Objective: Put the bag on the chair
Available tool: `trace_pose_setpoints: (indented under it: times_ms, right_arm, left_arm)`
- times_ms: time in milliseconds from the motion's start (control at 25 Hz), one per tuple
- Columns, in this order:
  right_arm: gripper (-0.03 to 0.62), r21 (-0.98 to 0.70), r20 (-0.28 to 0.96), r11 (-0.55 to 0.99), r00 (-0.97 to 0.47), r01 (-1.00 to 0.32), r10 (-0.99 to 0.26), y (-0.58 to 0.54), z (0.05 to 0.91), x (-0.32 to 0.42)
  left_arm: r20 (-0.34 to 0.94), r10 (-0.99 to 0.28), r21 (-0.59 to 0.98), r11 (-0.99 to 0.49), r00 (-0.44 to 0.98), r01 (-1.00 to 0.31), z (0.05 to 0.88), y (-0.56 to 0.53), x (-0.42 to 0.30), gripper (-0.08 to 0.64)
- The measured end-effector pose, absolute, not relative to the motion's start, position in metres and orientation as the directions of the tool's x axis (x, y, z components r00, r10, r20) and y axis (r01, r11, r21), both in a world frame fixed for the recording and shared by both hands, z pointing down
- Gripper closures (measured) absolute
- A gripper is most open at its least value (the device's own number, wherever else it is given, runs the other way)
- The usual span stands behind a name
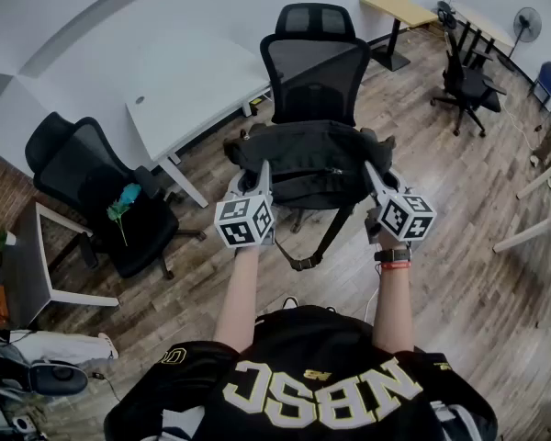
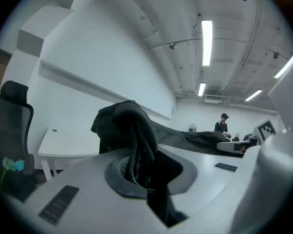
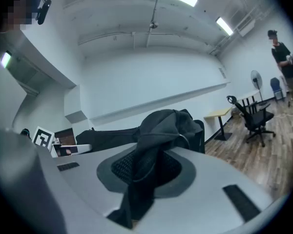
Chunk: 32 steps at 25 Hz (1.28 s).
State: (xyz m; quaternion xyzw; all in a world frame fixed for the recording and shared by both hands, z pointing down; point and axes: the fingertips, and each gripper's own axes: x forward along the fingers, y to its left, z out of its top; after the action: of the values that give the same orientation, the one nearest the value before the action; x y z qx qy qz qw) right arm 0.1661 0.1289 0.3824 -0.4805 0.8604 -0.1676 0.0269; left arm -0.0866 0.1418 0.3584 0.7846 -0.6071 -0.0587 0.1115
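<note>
I hold a black bag [image 1: 308, 163] stretched between both grippers, in front of the backrest of a black mesh office chair [image 1: 314, 62]. The left gripper [image 1: 263, 175] is shut on the bag's left end, where zippered fabric [image 2: 134, 140] is pinched between its jaws [image 2: 141, 177]. At the bag's right end the right gripper [image 1: 375, 175] is shut on a bunched fold [image 3: 158, 128], which hangs down through its jaws [image 3: 142, 177]. A strap [image 1: 326, 242] dangles below the bag. The bag hides the chair's seat, and I cannot tell whether it rests on it.
A second black chair [image 1: 92, 186] with a teal item [image 1: 124, 202] stands at the left, beside a white desk [image 1: 188, 90]. Another chair [image 1: 468, 85], a wood-topped desk [image 1: 399, 9] and a fan [image 1: 526, 23] are far right. A person [image 2: 223, 122] stands in the distance.
</note>
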Motion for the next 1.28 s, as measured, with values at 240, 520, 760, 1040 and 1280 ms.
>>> trace_pose_setpoints:
  times_ms: [240, 520, 760, 1040, 1280]
  right_arm:
    - [0.515, -0.308, 0.107, 0.464, -0.515, -0.831, -0.851, 0.125, 0.371, 0.164]
    - [0.515, -0.338, 0.121, 0.433, -0.495, -0.836, -0.861, 0.124, 0.375, 0.159]
    - [0.514, -0.376, 0.122, 0.405, -0.477, -0.834, -0.87, 0.124, 0.382, 0.146]
    - [0.501, -0.387, 0.148, 0.37, -0.453, -0.844, -0.879, 0.137, 0.396, 0.13]
    - [0.495, -0.408, 0.192, 0.326, -0.429, -0.853, -0.883, 0.133, 0.416, 0.123]
  left_arm:
    - [0.045, -0.962, 0.265, -0.249, 0.27, -0.931, 0.361, 0.133, -0.088, 0.52]
    - [0.043, -0.953, 0.291, -0.276, 0.301, -0.916, 0.366, 0.128, -0.092, 0.52]
    - [0.029, -0.942, 0.303, -0.311, 0.334, -0.901, 0.37, 0.127, -0.1, 0.52]
    - [0.04, -0.931, 0.326, -0.33, 0.362, -0.886, 0.385, 0.137, -0.106, 0.52]
    - [0.068, -0.922, 0.336, -0.338, 0.381, -0.879, 0.404, 0.137, -0.107, 0.52]
